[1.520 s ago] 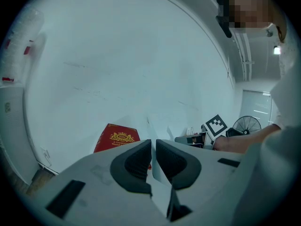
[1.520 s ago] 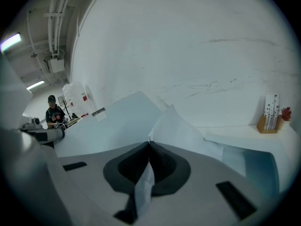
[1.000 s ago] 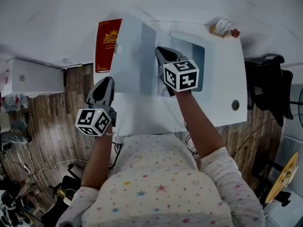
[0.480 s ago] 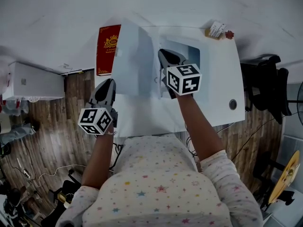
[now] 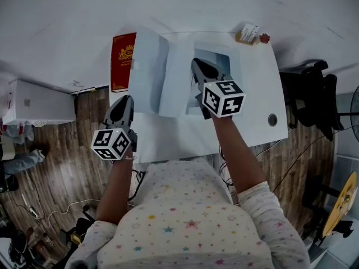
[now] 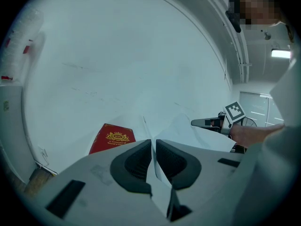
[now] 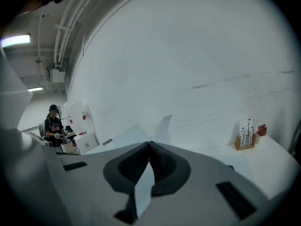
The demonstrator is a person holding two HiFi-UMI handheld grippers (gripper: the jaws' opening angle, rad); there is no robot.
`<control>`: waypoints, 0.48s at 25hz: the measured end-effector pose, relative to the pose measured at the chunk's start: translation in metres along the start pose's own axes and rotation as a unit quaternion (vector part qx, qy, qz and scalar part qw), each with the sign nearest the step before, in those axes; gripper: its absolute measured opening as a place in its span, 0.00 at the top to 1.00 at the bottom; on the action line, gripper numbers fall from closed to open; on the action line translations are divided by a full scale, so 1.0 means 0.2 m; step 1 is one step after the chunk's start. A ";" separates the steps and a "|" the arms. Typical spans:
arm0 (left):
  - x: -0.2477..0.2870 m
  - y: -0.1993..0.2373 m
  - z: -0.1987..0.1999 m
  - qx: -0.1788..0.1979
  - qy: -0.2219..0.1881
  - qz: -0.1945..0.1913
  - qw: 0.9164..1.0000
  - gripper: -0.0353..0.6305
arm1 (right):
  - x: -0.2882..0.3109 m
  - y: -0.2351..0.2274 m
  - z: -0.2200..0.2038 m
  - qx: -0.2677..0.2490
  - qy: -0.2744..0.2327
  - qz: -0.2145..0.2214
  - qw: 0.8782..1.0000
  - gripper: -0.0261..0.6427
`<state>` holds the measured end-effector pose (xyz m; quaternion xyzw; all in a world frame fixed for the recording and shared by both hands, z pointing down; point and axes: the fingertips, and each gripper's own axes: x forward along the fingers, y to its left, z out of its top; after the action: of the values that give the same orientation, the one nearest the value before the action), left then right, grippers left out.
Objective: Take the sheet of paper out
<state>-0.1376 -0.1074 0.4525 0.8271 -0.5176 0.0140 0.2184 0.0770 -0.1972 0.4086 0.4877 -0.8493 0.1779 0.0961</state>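
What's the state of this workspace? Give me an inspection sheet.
Surface: white table, mostly bare, with a round hole near its right edge.
Job's things: folder open with its cover raised; paper lifted beside it.
Clutter: red book at the far left; card stand at the far right corner.
Grippers: left gripper shut on the folder's edge, it seems; right gripper shut on the paper.
Cables: loose cable on the floor.
Surroundings: wooden floor, white cabinet left, black chair right.
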 end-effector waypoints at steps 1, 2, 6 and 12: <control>0.00 0.00 0.00 0.000 0.000 -0.001 1.000 0.89 | -0.02 -0.01 0.01 0.001 -0.004 -0.002 1.000 0.96; 0.00 -0.01 0.00 0.000 0.000 -0.002 1.000 0.89 | -0.04 -0.01 0.02 0.001 -0.008 -0.003 1.000 0.96; 0.00 -0.03 0.00 0.002 0.001 -0.007 1.000 0.89 | -0.10 -0.04 0.05 0.002 -0.021 -0.011 1.000 0.96; -0.01 -0.04 0.01 0.003 0.006 -0.014 1.000 0.89 | -0.19 -0.08 0.11 0.006 -0.038 -0.022 0.999 0.96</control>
<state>-0.1320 -0.1039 0.4486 0.8348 -0.5049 0.0175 0.2187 0.1100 -0.1827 0.3797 0.5135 -0.8402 0.1619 0.0645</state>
